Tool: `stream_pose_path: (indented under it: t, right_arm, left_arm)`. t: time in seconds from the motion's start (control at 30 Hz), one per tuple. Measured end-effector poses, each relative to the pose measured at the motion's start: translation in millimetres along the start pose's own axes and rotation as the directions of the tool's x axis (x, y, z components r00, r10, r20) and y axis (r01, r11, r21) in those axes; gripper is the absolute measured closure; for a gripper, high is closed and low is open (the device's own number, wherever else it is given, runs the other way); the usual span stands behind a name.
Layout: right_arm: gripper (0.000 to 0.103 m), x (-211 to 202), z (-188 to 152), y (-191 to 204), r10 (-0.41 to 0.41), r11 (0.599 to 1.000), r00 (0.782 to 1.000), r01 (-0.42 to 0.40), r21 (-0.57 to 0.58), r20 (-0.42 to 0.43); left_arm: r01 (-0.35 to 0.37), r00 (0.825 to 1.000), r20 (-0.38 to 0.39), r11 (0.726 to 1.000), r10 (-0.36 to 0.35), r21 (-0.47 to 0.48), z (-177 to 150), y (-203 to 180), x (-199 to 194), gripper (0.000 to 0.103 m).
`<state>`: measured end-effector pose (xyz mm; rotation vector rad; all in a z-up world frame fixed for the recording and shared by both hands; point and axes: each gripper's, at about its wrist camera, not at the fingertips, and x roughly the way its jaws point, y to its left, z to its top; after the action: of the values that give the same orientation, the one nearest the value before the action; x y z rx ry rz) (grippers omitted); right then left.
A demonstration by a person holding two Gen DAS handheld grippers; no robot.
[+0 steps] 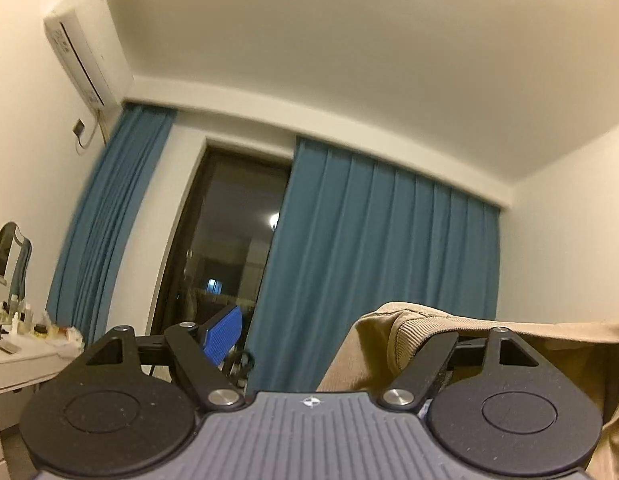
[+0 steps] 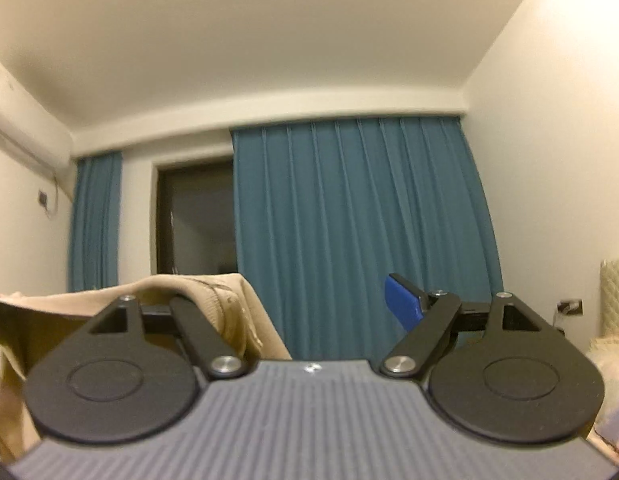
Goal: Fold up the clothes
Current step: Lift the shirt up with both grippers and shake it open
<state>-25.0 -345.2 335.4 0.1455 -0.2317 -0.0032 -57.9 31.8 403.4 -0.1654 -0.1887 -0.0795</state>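
Blue curtains (image 1: 373,264) and a dark window (image 1: 221,248) fill both upward-tilted views. Both grippers, left (image 1: 329,336) and right (image 2: 309,304), stand with jaws wide apart. A tan garment (image 1: 409,344) drapes over each gripper's inner finger, strung between them, seemingly unpinched. Any tilt or pull apart could probably slide it off.

No readable text in either view.
The only mark is a small white compass-like emblem (image 1: 310,401) on the grey ribbed body of the left hand-held gripper, repeated, blurred, on the right one (image 2: 309,368); the air conditioner (image 1: 83,54) may carry printing, but it is too smeared to read.
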Motion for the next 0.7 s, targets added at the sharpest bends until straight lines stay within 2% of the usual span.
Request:
stream_pose_path:
  t: [0.1,0.23,0.37,0.47,0.53,0.6,0.67,0.7]
  right_arm:
    - [0.023,37,-32,-9,-0.023,1.0,0.995,0.021,-0.021,-0.094]
    - [0.023,100,-91,-15,-0.054,0.998,0.979,0.045,-0.051,-0.198]
    - [0.024,181,-150,-9,-0.077,0.995,0.972,0.061,-0.079,-0.221]
    - [0.024,250,-205,-8,-0.106,0.993,0.963,0.087,-0.085,-0.25]
    - [0.024,298,-253,-11,-0.134,0.988,0.949,0.107,-0.109,-0.287]
    - [0.025,345,-317,-19,-0.15,0.985,0.916,0.108,-0.132,-0.372]
    - [0.025,391,-382,-28,-0.158,0.984,0.869,0.1,-0.145,-0.468]
    - [0.025,410,-414,-35,-0.148,0.987,0.84,0.089,-0.137,-0.521]
  left_arm:
    - [-0.015,0.997,-0.072,1.0,0.016,0.012,-37,2,38,0.023]
    - [-0.059,0.985,-0.16,0.998,0.057,-0.004,-96,14,104,0.023]
    - [-0.124,0.975,-0.188,0.992,0.119,-0.016,-160,28,194,0.022]
    - [-0.185,0.956,-0.234,0.983,0.178,-0.01,-215,37,275,0.02]
    - [-0.217,0.933,-0.292,0.976,0.209,0.007,-263,49,327,0.02]
    - [-0.227,0.901,-0.37,0.973,0.227,0.045,-325,59,378,0.02]
    - [-0.214,0.853,-0.465,0.972,0.235,0.098,-392,71,421,0.02]
    - [-0.205,0.82,-0.521,0.971,0.239,0.123,-428,77,439,0.02]
